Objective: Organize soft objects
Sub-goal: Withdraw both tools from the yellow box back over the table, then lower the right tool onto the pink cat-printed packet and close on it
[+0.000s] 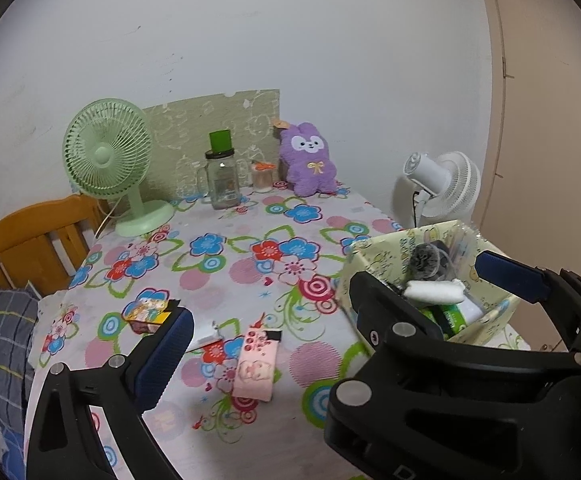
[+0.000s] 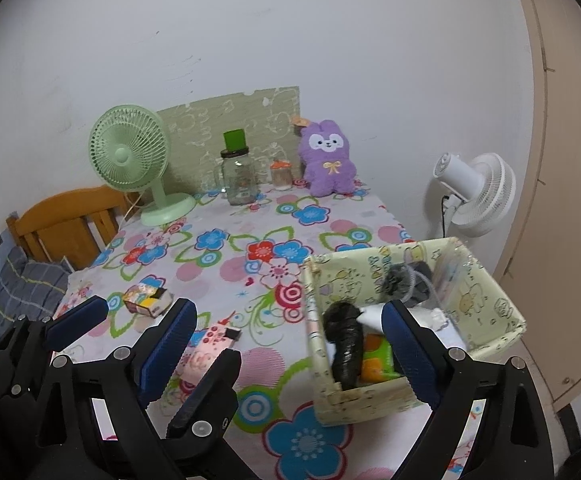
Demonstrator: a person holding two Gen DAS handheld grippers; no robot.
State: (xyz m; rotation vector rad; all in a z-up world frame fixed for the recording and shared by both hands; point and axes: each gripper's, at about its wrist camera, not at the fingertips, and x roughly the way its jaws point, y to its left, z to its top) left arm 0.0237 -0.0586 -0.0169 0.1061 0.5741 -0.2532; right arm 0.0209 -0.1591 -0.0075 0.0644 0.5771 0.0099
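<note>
Fabric box, filled with soft items, sits at the desk's four o'clock edge. Right gripper jaws gape wide, empty, straddling the box's near wall. Left gripper jaws likewise wide, holding nothing; pink pouch lies between them.

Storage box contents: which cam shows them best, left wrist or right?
Right wrist. It looks down into the storage box, showing the black bundle and green packet. In the left wrist view the right gripper hides the box's near half.
</note>
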